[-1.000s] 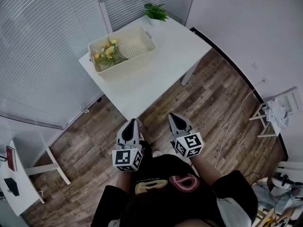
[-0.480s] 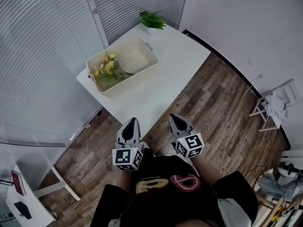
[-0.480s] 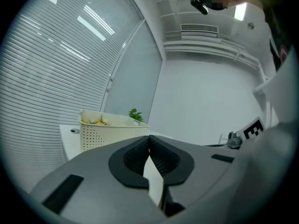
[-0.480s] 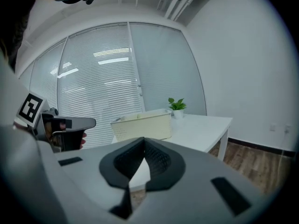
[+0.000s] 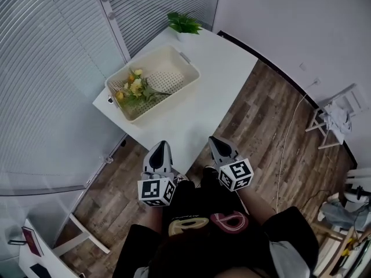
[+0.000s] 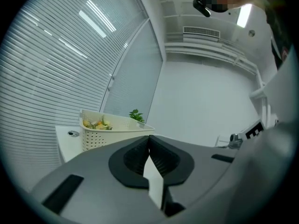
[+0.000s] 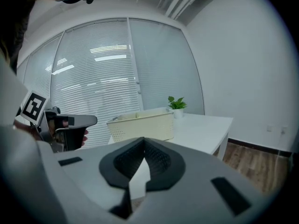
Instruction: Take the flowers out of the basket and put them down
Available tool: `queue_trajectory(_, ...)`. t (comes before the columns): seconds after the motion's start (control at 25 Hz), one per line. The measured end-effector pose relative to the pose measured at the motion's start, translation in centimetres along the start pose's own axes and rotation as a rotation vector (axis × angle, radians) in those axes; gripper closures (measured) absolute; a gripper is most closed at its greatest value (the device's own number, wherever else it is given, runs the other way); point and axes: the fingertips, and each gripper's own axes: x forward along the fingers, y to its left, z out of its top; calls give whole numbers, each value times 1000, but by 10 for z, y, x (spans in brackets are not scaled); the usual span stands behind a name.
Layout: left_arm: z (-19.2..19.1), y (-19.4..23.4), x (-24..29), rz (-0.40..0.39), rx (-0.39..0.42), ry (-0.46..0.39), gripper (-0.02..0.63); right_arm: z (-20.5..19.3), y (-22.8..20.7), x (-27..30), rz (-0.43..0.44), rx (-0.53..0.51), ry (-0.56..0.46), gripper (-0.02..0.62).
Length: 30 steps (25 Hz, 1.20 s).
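While flowers (image 5: 134, 89) lie at nine o'clock inside the basket (image 5: 171, 99) on the surface (image 5: 220, 57), left tongs (image 5: 163, 146) and right tongs (image 5: 213, 139) hang closed, empty, well apart from them: reach seemingly unstarted.

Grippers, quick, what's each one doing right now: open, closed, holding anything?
Left gripper: closed, holding nothing.
Right gripper: closed, holding nothing.
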Motion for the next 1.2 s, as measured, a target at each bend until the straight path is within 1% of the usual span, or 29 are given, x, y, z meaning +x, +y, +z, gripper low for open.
queue_trajectory(0.2,1,2,3,-6,-10,8,589,6,1,11,17,-2,2,584)
queue_trajectory(0.32,1,8,3,19,-12,4,589,11,-3,22,27,6,-2,584)
queue_trajectory(0.44,1,17,5,64,-22,2,589,17,-11,39,37,20,2,584)
queue_trajectory(0.52,3,25,8,101,-27,-1,589,24,-13,52,59,26,1,584)
queue_trajectory(0.72,12,40,21,185,-36,-24,589,48,-18,81,141,-8,-10,584)
queue_trajectory(0.92,24,50,33,265,-33,-55,589,68,-25,113,211,-20,-5,584)
queue_trajectory(1.2,35,59,37,379,-35,-89,589,98,-23,141,331,-90,-9,583)
